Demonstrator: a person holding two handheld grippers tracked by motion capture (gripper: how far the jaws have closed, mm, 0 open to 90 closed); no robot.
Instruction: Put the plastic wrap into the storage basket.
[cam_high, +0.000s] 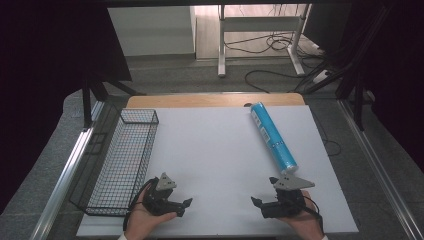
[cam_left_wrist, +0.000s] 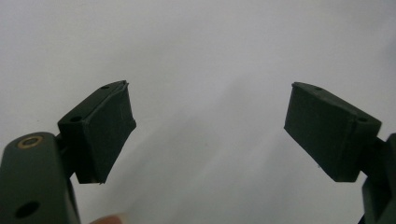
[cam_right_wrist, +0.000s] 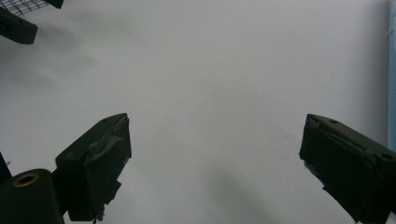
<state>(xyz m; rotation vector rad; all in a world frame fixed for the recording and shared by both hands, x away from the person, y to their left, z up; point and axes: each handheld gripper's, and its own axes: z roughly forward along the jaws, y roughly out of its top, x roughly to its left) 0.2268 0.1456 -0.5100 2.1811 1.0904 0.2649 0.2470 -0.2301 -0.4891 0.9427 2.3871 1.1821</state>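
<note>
A long blue tube (cam_high: 273, 135) with a white end lies slantwise on the right half of the white sheet (cam_high: 215, 150). A black wire basket (cam_high: 125, 160) stands along the sheet's left edge with nothing in it. My left gripper (cam_high: 185, 206) rests low near the front edge, just right of the basket, pointing toward the middle. In the left gripper view its jaws (cam_left_wrist: 210, 126) stand wide apart over bare white sheet. My right gripper (cam_high: 257, 204) rests near the front edge below the tube's near end, pointing left, its jaws (cam_right_wrist: 215, 158) open and holding nothing.
The sheet covers a wooden tabletop (cam_high: 215, 100) flanked by metal rails (cam_high: 65, 170). Beyond the table are a grey floor, cables (cam_high: 270, 75) and a white desk frame (cam_high: 222, 45). In the right gripper view a blue strip of the tube (cam_right_wrist: 392, 70) runs along the right edge.
</note>
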